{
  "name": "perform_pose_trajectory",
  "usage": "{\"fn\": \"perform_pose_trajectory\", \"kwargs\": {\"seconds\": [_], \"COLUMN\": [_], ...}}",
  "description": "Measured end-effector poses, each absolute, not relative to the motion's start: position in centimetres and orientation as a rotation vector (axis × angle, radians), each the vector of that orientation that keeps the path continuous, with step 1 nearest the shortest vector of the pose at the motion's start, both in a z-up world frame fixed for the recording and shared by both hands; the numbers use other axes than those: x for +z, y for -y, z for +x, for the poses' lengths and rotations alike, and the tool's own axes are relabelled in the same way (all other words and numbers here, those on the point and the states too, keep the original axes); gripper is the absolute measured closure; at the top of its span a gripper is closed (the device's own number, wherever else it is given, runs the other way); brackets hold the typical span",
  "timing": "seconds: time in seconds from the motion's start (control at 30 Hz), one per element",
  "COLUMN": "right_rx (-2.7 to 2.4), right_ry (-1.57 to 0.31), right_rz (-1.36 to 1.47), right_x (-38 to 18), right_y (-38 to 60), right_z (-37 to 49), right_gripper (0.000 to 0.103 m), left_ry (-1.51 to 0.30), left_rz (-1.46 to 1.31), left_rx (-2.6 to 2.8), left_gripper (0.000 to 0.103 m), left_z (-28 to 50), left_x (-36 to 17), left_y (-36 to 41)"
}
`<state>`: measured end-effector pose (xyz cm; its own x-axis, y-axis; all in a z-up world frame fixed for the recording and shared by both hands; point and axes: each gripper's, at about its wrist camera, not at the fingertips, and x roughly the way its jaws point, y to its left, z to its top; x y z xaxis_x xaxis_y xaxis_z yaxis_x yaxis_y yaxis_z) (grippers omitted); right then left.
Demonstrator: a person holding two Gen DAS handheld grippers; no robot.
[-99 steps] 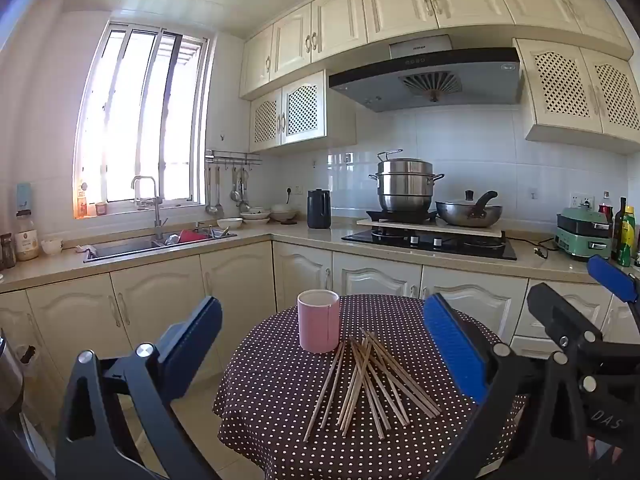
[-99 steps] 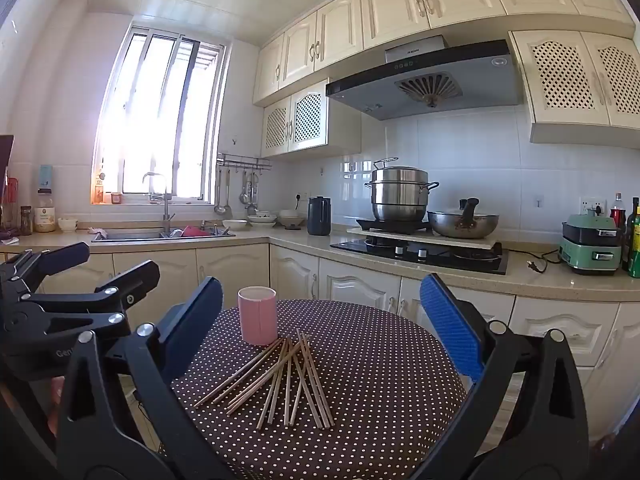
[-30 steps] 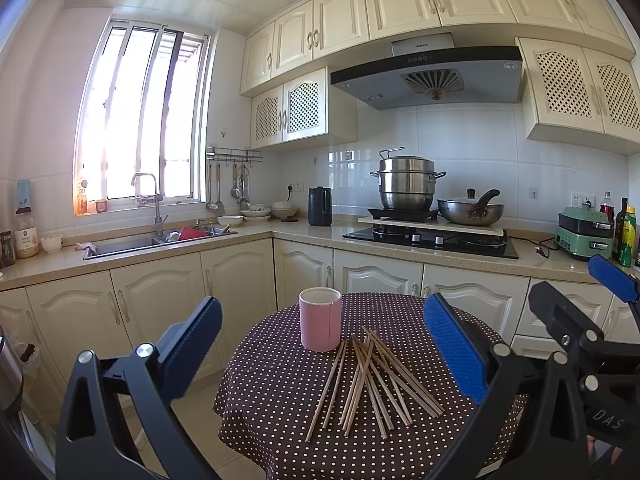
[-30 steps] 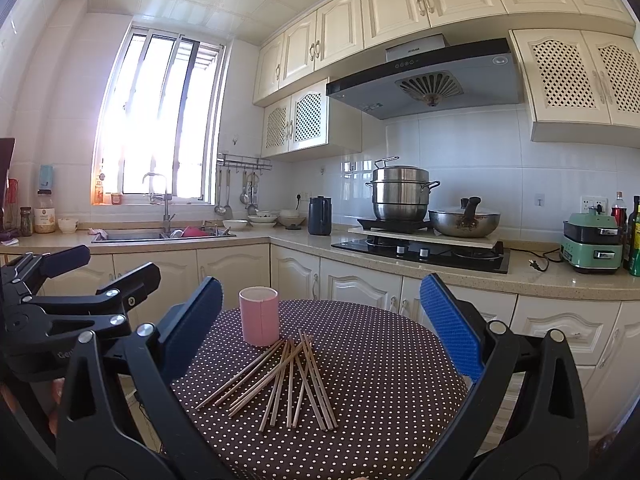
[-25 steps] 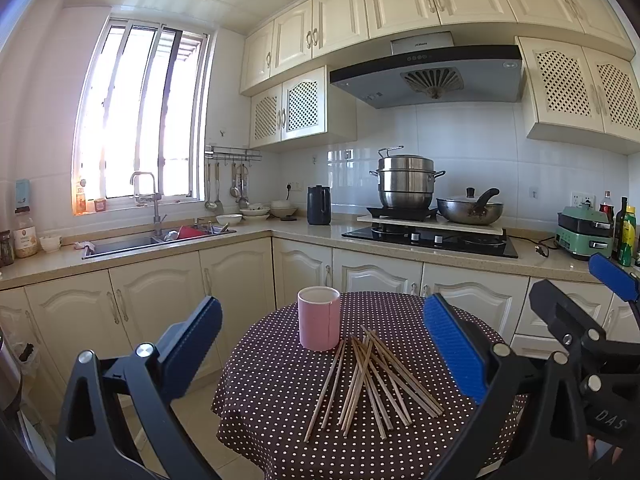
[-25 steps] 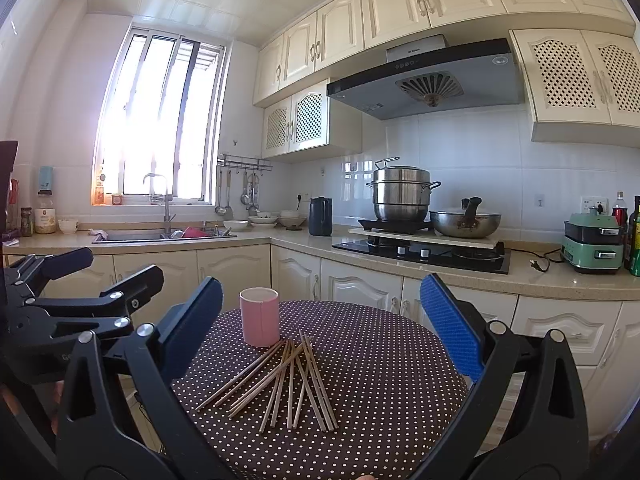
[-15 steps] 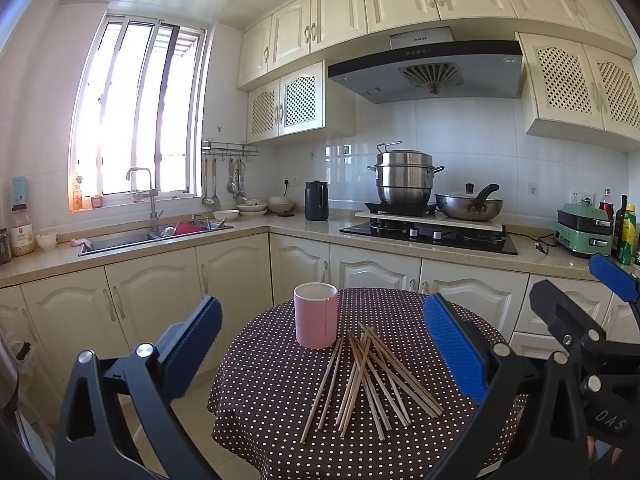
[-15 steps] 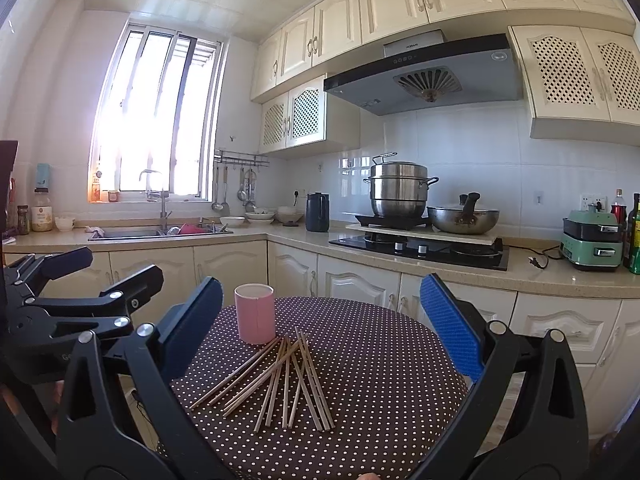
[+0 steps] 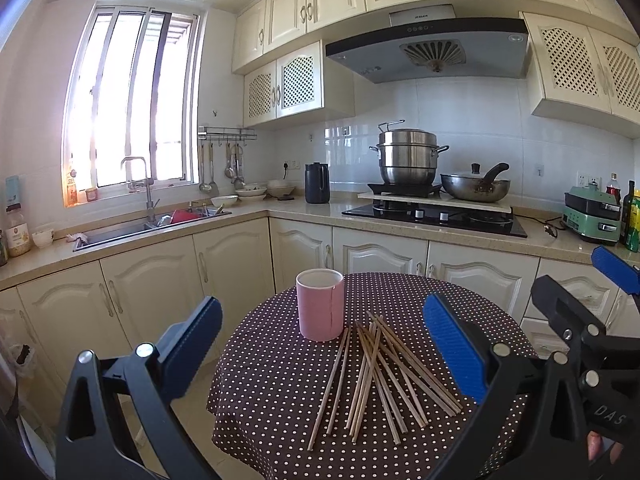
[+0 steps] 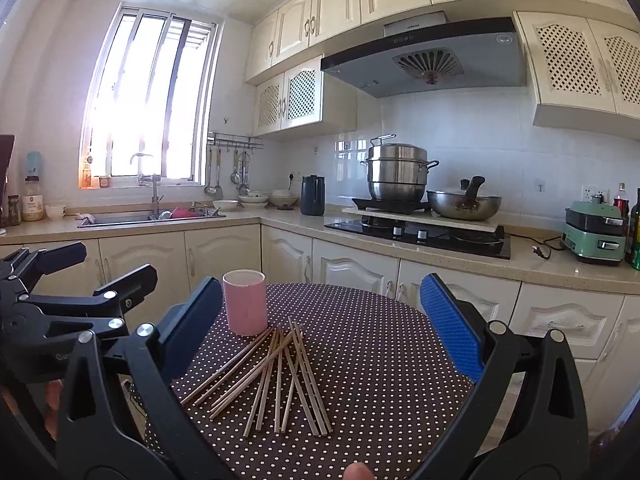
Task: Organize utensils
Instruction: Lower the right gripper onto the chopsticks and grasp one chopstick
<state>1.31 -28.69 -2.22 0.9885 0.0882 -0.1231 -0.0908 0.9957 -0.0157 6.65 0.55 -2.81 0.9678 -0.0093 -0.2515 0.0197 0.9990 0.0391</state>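
A pink cup stands upright on a round table with a dark polka-dot cloth. Several wooden chopsticks lie crossed in a loose pile just in front of the cup. My left gripper is open, held above the table's near edge, nothing between its blue pads. My right gripper is open too, hovering short of the pile. Each gripper shows at the edge of the other's view: the right gripper and the left gripper.
Behind the table runs an L-shaped kitchen counter with cream cabinets, a sink under the window, a black kettle, a steel pot and a wok on the hob, and a green appliance at right.
Both grippers have moved slightly closer to the table and dipped a little; the cup and chopsticks sit a bit larger in view. Both stay open and empty.
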Motion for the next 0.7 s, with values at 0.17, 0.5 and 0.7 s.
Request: {"fn": "perform_pose_trajectory", "kwargs": {"seconds": [0.17,0.5,0.7], "right_rx": [0.116,0.163,0.234], "right_ry": [-0.239,-0.536,-0.773], "right_rz": [-0.024,-0.031,-0.019], "right_x": [-3.5,-8.4,-12.0], "right_y": [28.6,30.1,31.1], "right_z": [5.2,15.5,21.3], "right_gripper": [0.006,0.011,0.032], "left_ry": [-0.331,-0.596,-0.830], "left_rz": [0.045,0.079,0.106], "left_rx": [-0.034,-0.124,-0.182], "left_gripper": [0.004,0.004,0.022], "left_z": [10.1,20.1,26.2], "left_x": [-4.2,-9.6,-13.9], "left_y": [-1.2,-2.5,-3.9]}}
